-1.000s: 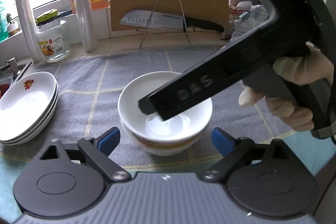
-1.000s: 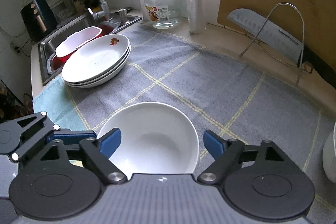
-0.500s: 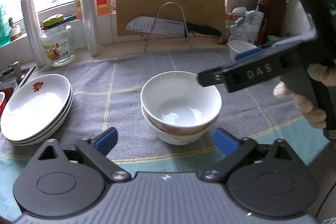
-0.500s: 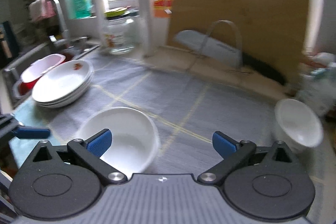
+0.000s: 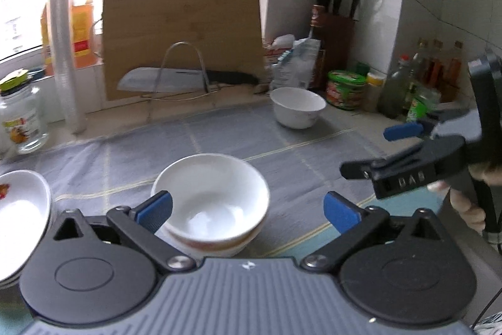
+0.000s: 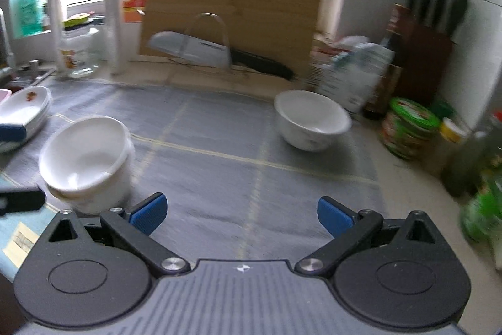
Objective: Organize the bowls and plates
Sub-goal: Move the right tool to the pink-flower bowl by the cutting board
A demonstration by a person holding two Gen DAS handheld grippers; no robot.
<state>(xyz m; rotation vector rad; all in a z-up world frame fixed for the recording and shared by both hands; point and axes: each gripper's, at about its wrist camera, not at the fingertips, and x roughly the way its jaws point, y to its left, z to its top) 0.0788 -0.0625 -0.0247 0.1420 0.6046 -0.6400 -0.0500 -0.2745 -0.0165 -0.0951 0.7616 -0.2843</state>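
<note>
Two white bowls stacked one in the other [image 5: 213,190] [image 6: 84,159] stand on the grey checked mat [image 5: 313,153]. My left gripper [image 5: 248,212] hangs just before them, its jaws opening. The stack lies between the blue pads, which do not press on it. A single white bowl [image 5: 297,107] [image 6: 310,118] sits at the mat's far right corner. My right gripper [image 6: 241,214] [image 5: 373,150] is open with nothing in it, right of the stack, and faces that bowl. A pile of white plates [image 5: 18,209] [image 6: 25,109] rests at the left.
A wooden cutting board [image 5: 182,30] leans at the back, with a cleaver on a wire rack [image 5: 175,80] before it. A glass jar [image 5: 18,118] and a film roll [image 5: 64,58] stand back left. A knife block [image 5: 335,30], green-lidded tub [image 6: 411,127] and bottles [image 5: 436,71] crowd the right.
The right gripper came up out of the stacked bowls, opened wide and swung to the right toward the single bowl. The left gripper's jaws widened and its view tilted upward.
</note>
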